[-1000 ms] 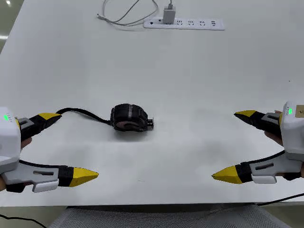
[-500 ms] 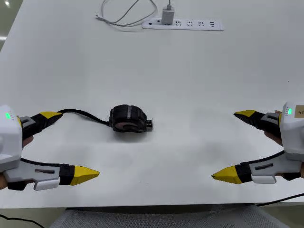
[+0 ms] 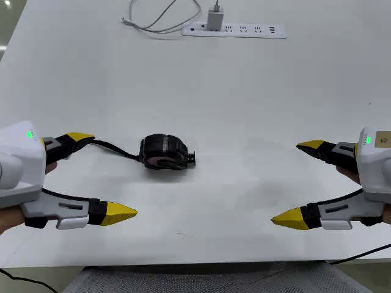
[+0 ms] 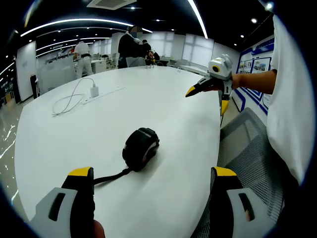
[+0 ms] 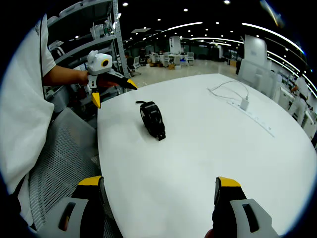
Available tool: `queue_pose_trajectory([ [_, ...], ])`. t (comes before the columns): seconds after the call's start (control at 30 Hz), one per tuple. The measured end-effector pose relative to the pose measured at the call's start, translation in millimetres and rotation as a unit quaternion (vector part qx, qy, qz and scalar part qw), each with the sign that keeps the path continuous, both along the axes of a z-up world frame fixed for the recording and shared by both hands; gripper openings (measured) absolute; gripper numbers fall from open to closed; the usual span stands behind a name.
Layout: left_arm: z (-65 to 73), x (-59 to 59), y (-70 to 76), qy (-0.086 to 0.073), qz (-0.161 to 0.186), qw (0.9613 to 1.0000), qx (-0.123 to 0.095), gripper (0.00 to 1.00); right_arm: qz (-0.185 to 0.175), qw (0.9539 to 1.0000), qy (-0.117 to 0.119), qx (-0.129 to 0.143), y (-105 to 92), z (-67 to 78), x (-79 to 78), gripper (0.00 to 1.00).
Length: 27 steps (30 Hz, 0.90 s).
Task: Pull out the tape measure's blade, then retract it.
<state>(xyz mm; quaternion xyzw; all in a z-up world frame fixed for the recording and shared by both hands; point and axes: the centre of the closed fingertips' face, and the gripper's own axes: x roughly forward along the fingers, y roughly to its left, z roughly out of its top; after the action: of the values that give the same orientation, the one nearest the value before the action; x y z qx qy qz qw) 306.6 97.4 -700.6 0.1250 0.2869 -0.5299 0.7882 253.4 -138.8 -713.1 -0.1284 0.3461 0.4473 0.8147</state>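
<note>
A black tape measure point(image 3: 165, 152) lies on the white table point(image 3: 244, 91), its blade retracted and a black wrist strap point(image 3: 113, 146) trailing to the left. In the left gripper view the tape measure point(image 4: 140, 148) sits ahead of the jaws; in the right gripper view the tape measure point(image 5: 152, 119) lies farther off. My left gripper point(image 3: 107, 174) hovers open at the tape's left, close to the strap. My right gripper point(image 3: 302, 181) stands open well to the right, with nothing between its yellow-tipped fingers.
A white power strip point(image 3: 235, 29) with a plugged-in charger point(image 3: 215, 18) and a looped white cable point(image 3: 162, 18) lies at the table's far side. The table's near edge point(image 3: 201, 265) runs just below both grippers. People stand in the background beyond the table point(image 4: 131, 47).
My left gripper has moved a little to the right, toward the tape measure. The right gripper has barely shifted. The tape measure lies where it was.
</note>
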Motion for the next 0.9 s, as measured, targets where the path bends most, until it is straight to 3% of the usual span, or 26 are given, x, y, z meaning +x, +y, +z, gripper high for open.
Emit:
queue_pose_trajectory([
  [0.3, -0.6, 14.1, -12.7, -0.01, -0.013, 0.9999, 0.002, 0.93, 0.005, 1.0, -0.002, -0.003, 0.8, -0.9, 8.1, 0.91],
  [0.37, -0.8, 13.3, -15.7, -0.004, -0.02, 0.9998, 0.0, 0.93, 0.007, 1.0, -0.002, -0.003, 1.1, -1.2, 9.1, 0.91],
  [0.9, -14.6, 21.9, -32.2, -0.004, -0.066, 0.9975, 0.025, 0.91, 0.032, 0.9995, 0.0, -0.008, 9.6, -7.4, 25.1, 0.91],
])
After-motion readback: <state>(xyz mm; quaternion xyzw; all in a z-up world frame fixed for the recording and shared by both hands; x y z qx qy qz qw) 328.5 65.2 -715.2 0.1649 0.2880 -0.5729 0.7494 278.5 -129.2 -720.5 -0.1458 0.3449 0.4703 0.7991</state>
